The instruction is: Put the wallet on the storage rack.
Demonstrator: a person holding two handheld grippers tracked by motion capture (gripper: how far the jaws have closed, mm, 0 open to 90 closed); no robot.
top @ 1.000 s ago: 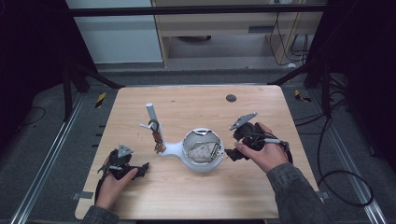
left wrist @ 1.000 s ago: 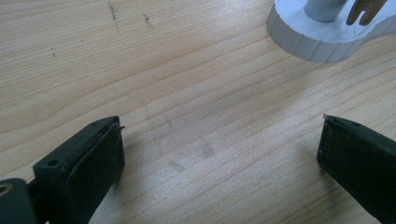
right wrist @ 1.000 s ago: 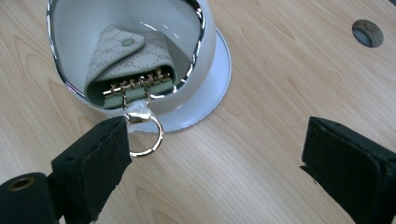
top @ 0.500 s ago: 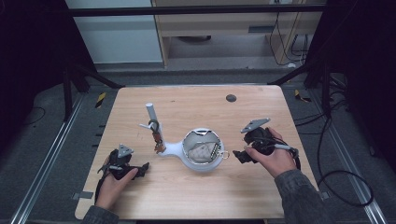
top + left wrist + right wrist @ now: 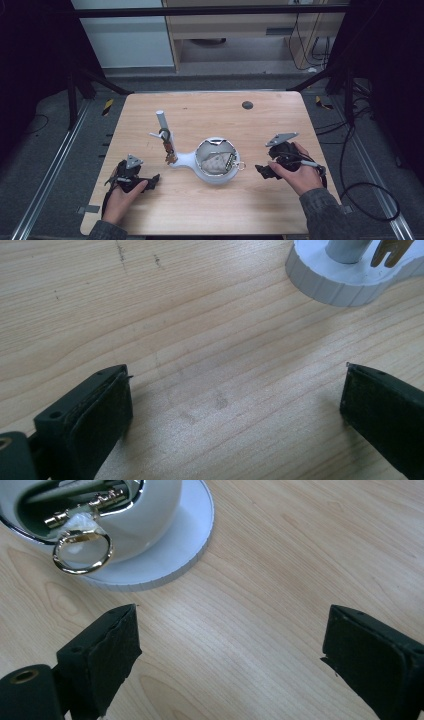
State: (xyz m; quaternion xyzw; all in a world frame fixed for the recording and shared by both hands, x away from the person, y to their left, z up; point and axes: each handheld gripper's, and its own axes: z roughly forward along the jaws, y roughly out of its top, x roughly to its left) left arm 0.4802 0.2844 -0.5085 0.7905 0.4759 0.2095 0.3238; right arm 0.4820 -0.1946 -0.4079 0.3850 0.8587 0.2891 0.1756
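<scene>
Right gripper (image 5: 230, 645), jaws spread, views a gold ring (image 5: 82, 552) hanging off the bowl (image 5: 150, 525); left gripper (image 5: 235, 415), also spread, views the stand base (image 5: 345, 277)

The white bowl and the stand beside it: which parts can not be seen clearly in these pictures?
- White bowl, high view: contents too small to identify.
- Right gripper view: bowl cut by the top edge; gold ring hangs over its rim.
- Left gripper view: stand cut by the top edge.
</scene>
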